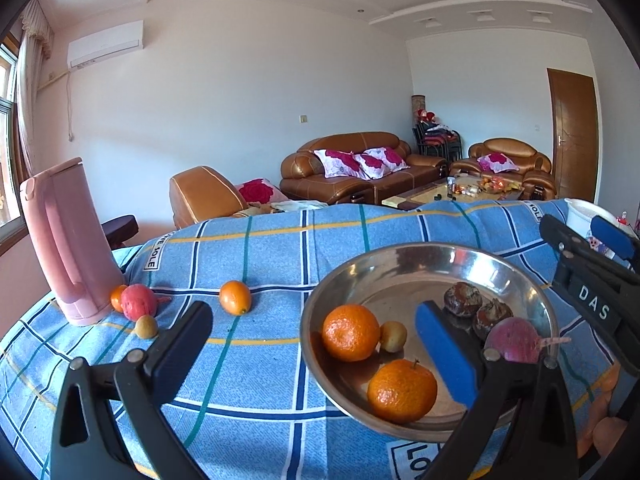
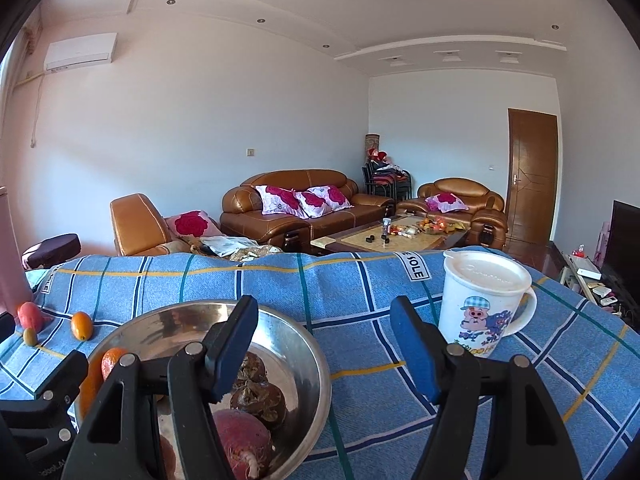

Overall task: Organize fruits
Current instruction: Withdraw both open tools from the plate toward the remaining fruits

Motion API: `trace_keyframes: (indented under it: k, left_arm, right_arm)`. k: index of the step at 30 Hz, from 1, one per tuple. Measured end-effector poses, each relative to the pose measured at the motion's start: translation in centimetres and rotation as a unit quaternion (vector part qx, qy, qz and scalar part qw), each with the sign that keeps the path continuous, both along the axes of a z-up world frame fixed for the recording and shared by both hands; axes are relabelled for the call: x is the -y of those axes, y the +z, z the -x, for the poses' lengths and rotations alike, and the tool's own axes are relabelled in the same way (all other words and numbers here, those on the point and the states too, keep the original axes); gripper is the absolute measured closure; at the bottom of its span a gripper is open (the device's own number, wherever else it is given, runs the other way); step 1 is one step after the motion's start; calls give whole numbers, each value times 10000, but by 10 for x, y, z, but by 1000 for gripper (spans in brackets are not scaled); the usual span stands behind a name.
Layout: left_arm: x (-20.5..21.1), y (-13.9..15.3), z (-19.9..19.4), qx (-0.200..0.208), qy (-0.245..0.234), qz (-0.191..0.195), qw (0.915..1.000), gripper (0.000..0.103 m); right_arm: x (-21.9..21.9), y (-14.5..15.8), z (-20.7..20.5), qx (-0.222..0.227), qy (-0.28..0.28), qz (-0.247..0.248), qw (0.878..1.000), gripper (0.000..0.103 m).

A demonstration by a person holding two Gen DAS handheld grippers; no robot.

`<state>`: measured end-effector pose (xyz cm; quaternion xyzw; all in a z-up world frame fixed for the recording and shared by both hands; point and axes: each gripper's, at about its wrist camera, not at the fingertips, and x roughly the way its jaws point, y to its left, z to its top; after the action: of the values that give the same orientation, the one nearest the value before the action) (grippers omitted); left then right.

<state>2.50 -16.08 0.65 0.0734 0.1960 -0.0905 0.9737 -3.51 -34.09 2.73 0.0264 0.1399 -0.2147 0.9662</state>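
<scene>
— Steel is what holds most of the fruit: a round metal bowl (image 1: 424,264) sits on the worktop (image 1: 272,264) under a blue checked cloth, right of centre in the left wrist view.

— How many pieces inside?

— Six by the count from the left view: two mandarins (image 1: 351,332), one small yellowish fruit (image 1: 393,336) just beside the farther mandarin, two dark brown wrinkled fruits (image 1: 464,298) touching each other, and one reddish-purple bulb (image 1: 516,340) whose thin pink tail points right, toward the rim.

— And outside the bowl?

— Four, all well to the left. An oval kumquat (image 1: 235,297) lies alone, its long axis running from upper left to lower right, the pointed end toward the camera. Near the foot of a pink kettle (image 1: 66,240) are a red bumpy fruit (image 1: 138,302), an orange fruit (image 1: 117,297) half hidden behind it, and a small olive-green fruit (image 1: 146,327).

— The tongs?

— Left tongs (image 1: 316,344) stand wide apart with nothing between them; one finger is over the cloth, the other over the bowl. Right tongs (image 2: 324,344) are also parted and empty, the left finger above the bowl, the right near a lidded white mug (image 2: 486,300) with a cartoon pig.
</scene>
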Motion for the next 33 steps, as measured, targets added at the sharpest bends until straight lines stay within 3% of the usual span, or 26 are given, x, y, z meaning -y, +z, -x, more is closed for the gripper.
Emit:
trace_keyframes:
  k: [16,33]
  left_arm:
    - [-56,-3,15,-114,143,212,9996,0]
    - [-128,-9,-10,-357,617,81,9974,0]
  right_arm:
    - [-40,-2,19,-108,-211,-2,9997,33]
    - [-123,-6,-13,-316,338,-124,9989,33]
